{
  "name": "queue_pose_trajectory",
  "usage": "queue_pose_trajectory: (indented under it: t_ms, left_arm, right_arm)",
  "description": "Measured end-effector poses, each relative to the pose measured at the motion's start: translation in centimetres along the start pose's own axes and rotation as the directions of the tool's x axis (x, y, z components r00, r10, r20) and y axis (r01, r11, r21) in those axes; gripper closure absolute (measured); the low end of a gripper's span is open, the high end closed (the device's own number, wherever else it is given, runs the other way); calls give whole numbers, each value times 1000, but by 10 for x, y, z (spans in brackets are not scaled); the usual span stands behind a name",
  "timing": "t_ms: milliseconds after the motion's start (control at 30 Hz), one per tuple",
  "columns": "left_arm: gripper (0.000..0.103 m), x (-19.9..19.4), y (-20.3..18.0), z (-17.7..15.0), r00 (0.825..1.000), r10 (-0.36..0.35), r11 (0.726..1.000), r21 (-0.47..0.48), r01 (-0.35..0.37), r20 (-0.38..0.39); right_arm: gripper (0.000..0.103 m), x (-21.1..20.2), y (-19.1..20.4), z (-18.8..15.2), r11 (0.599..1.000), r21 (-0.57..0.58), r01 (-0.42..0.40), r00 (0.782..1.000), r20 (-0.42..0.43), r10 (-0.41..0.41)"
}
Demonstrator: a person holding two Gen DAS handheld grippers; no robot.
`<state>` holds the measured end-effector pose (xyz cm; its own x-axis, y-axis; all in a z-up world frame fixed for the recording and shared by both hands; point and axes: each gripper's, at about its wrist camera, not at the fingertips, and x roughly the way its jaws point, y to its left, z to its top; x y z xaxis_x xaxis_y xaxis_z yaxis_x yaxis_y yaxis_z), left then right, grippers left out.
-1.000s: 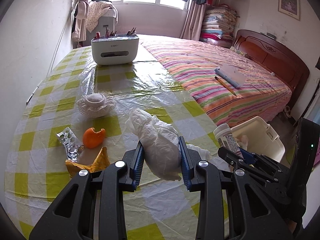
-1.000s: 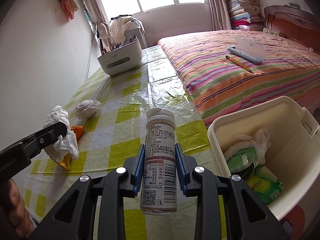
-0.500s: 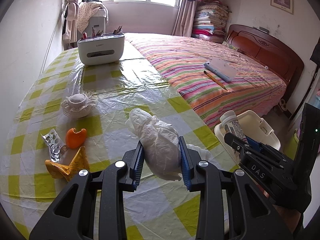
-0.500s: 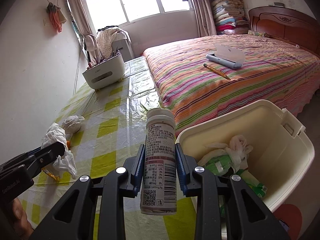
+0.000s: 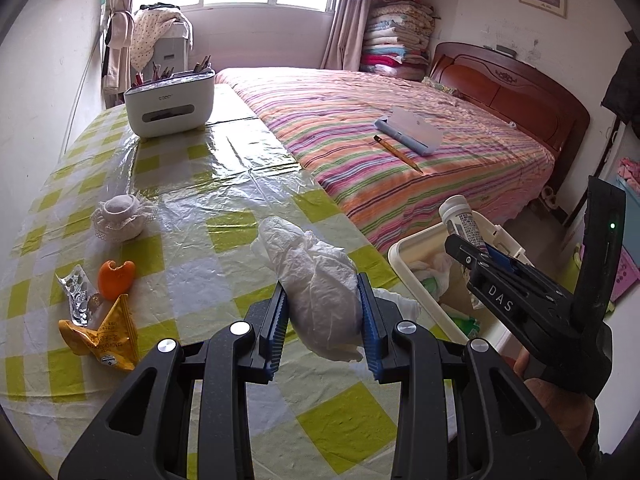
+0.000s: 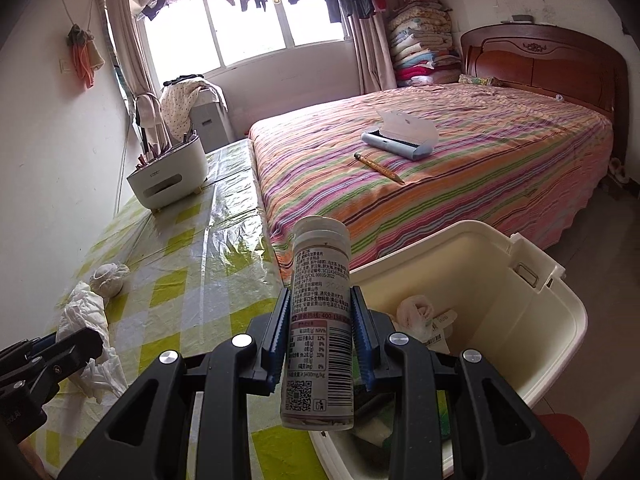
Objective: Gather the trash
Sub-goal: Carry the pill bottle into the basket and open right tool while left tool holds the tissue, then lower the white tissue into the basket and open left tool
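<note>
My left gripper (image 5: 324,328) is shut on a crumpled white plastic bag (image 5: 316,284) and holds it above the checked table (image 5: 192,248). My right gripper (image 6: 319,336) is shut on a white pill bottle (image 6: 320,320), held upright over the near rim of the cream bin (image 6: 532,320); this bottle also shows in the left wrist view (image 5: 460,220). The bin (image 5: 404,252) stands beside the table and holds bagged trash (image 6: 420,312). On the table lie an orange peel (image 5: 114,278), a foil wrapper (image 5: 76,294) and a yellow snack packet (image 5: 104,334).
A lace-trimmed white ball (image 5: 120,216) sits on the table's left side. A white pen-holder box (image 5: 170,102) stands at the far end. A striped bed (image 5: 400,148) with a pencil (image 5: 396,152) and a blue case (image 5: 412,132) runs along the table's right.
My right gripper has carried the bottle rightward from over the table to the bin's rim. My left gripper has drifted right with the bag, closer to the bin.
</note>
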<state>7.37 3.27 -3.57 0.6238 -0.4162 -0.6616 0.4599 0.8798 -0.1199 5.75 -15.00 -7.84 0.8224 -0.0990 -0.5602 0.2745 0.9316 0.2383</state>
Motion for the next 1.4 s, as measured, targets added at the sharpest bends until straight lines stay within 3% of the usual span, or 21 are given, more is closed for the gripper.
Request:
queue_pose_trajectory:
  t_ms: [700, 1400]
  left_arm:
    - [71, 24, -39, 14, 998, -57, 995, 77, 59, -30]
    - [71, 80, -67, 27, 981, -150, 982, 101, 162, -121]
  right_arm:
    - [74, 10, -35, 5, 993, 104, 63, 998, -23, -61]
    - [74, -23, -72, 15, 960, 265, 91, 983, 128, -129]
